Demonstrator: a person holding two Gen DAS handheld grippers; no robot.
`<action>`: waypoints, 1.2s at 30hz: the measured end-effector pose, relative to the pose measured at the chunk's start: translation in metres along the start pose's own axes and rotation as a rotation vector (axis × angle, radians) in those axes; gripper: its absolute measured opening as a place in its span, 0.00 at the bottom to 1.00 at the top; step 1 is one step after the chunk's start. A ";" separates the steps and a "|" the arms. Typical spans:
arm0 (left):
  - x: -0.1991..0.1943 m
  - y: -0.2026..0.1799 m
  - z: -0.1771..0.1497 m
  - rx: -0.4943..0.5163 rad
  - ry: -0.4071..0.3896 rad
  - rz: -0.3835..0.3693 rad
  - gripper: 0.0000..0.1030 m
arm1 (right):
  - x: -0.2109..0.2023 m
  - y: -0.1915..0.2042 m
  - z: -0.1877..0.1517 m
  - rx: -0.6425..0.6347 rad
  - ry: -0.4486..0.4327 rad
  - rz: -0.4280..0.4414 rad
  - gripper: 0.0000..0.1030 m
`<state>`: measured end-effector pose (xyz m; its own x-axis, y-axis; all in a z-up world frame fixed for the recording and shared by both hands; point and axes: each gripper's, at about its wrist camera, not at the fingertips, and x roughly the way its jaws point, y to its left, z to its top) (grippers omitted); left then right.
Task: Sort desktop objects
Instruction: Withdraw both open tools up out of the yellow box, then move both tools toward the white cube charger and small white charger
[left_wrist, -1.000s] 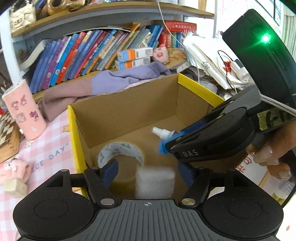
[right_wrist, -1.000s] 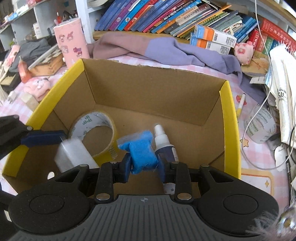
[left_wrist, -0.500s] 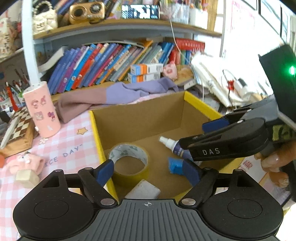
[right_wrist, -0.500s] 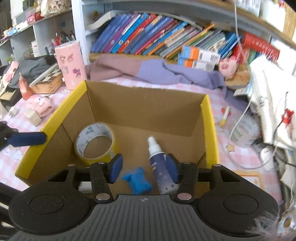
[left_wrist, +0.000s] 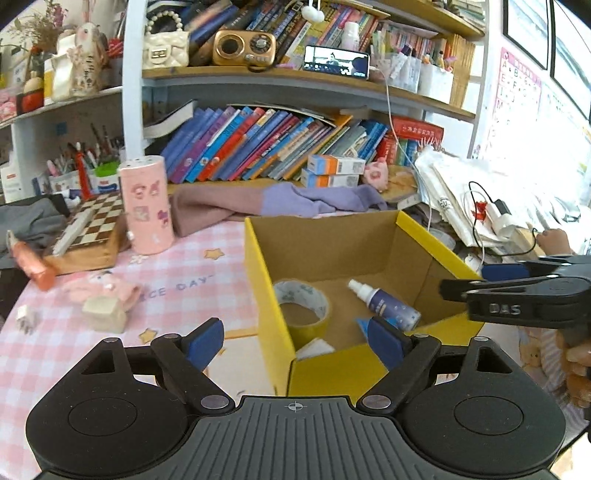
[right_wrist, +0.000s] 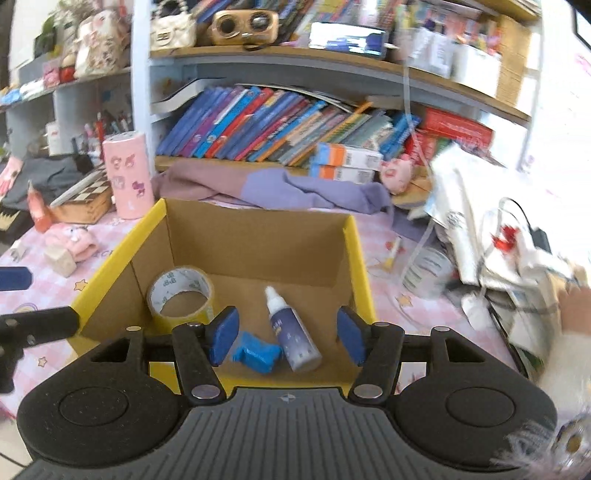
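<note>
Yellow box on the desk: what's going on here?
A person is sorting desk clutter into the yellow cardboard box with two handheld tongs. The tape roll, spray bottle, blue packet and a white block lie inside. The left tongs are open and empty; the right tongs are opening, nothing gripped. A pink plush and pink cylinder remain outside.

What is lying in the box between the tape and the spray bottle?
A blue wrapped packet lies between the tape roll and spray bottle, clearest in the right wrist view.
</note>
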<state>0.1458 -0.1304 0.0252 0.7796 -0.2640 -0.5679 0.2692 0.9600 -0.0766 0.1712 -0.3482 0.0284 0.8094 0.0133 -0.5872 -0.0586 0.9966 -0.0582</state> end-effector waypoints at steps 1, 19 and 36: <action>-0.002 0.001 -0.003 0.001 0.003 0.002 0.85 | -0.005 0.000 -0.004 0.014 0.000 -0.009 0.55; -0.045 0.036 -0.048 0.037 0.064 -0.082 0.85 | -0.067 0.039 -0.073 0.161 0.082 -0.178 0.55; -0.091 0.099 -0.084 0.058 0.127 -0.106 0.85 | -0.111 0.124 -0.114 0.214 0.163 -0.218 0.55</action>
<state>0.0540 -0.0039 -0.0001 0.6684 -0.3455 -0.6587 0.3808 0.9196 -0.0960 0.0075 -0.2356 -0.0058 0.6844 -0.1983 -0.7016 0.2440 0.9691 -0.0359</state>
